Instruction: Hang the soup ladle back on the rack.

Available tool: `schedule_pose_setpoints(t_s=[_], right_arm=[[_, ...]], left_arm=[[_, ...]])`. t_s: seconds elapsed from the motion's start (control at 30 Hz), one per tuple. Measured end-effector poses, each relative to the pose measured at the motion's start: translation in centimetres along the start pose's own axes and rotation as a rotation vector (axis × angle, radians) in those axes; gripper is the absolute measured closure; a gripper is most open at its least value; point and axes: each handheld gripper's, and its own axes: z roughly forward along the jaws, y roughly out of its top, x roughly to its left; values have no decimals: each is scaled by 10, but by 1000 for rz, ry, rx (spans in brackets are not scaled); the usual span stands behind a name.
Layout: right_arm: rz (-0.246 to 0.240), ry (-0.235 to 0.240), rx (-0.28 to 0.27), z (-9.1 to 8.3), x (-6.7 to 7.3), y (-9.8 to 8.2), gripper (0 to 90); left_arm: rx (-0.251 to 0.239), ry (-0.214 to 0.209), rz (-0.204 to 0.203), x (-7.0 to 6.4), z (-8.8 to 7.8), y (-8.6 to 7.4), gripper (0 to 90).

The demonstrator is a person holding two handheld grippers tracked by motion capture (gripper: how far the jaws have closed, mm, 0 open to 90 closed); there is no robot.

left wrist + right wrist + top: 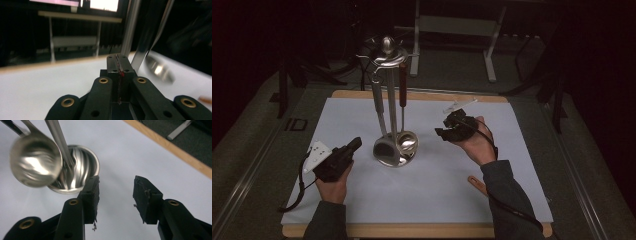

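ladle (35, 165) hangs left of right gripper (116, 195), jaws wide, empty; left gripper (117, 67) closed, empty

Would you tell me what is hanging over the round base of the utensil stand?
A ladle bowl hangs above the stand base, beside the central pole. The ladle covers part of the base dish, so that part stays unseen.

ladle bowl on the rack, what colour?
Shiny silver metal ladle bowl, best in the right gripper view.

The table edge (294, 124) bears the letters "ID".
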Motion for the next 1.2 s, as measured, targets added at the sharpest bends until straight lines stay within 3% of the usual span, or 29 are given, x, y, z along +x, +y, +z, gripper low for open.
schedule_pose_setpoints(t_s=[0.07, 0.13, 0.2, 0.23, 0.3, 0.43, 0.63, 0.8, 1.0, 1.2], right_arm=[[14, 4, 15, 7, -1, -7, 555], [23, 11, 27, 13, -2, -13, 555], [28, 14, 36, 17, -2, -18, 552], [28, 14, 36, 17, -2, -18, 552], [33, 19, 40, 21, -2, -21, 551], [42, 25, 46, 24, -2, -27, 547], [61, 31, 51, 26, -6, -33, 544], [67, 35, 53, 28, -7, -37, 541], [79, 38, 49, 29, -8, -39, 539], [82, 37, 52, 28, -10, -41, 537]], left_arm=[[-86, -12, 11, -10, -4, 25, 899], [-143, -25, 24, -16, -5, 42, 899], [-189, -29, 47, -25, -6, 59, 899], [-189, -29, 47, -25, -6, 59, 899], [-249, -57, 65, -34, -4, 78, 899], [-303, -78, 62, -41, 4, 101, 898], [-361, -96, 90, -54, 15, 128, 898], [-382, -107, 97, -62, 23, 141, 899], [-353, -71, 134, -68, 38, 150, 898], [-343, -37, 112, -63, 44, 151, 899]])
